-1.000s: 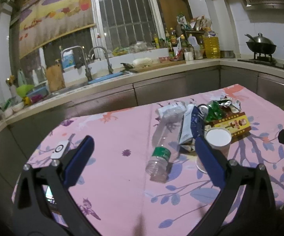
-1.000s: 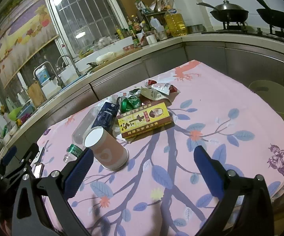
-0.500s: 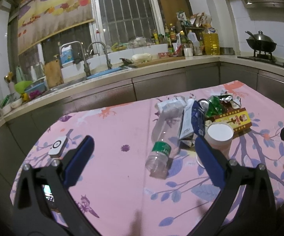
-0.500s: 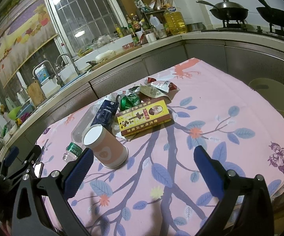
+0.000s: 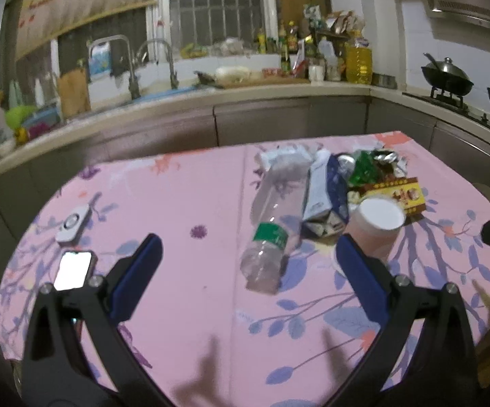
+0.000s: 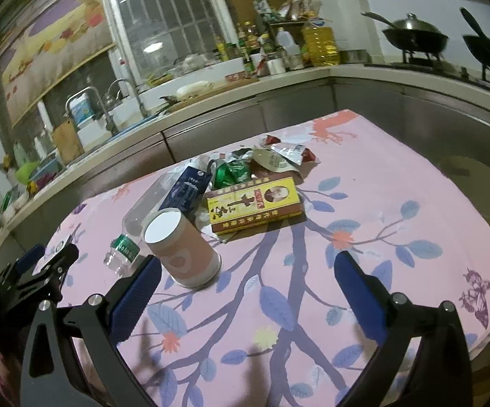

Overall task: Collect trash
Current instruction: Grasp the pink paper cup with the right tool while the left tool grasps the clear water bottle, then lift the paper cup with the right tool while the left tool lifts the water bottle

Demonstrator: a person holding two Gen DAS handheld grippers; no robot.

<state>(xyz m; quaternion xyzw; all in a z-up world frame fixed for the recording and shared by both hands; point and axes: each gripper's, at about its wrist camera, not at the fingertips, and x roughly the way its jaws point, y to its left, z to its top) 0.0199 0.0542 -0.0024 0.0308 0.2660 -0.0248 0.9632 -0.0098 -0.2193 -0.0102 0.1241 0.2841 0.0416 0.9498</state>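
Trash pile on pink floral tablecloth (image 6: 397, 183): we're at approach, nothing collected.
Left gripper (image 5: 248, 264) and right gripper (image 6: 246, 279) both spread wide, empty; clear plastic bottle (image 5: 268, 237) at left's 12 o'clock — close on it next.

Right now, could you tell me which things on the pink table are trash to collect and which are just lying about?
Trash to collect:
plastic bottle
blue carton
pink paper cup
yellow box
crumpled wrappers

Just lying about:
lit phone
white device
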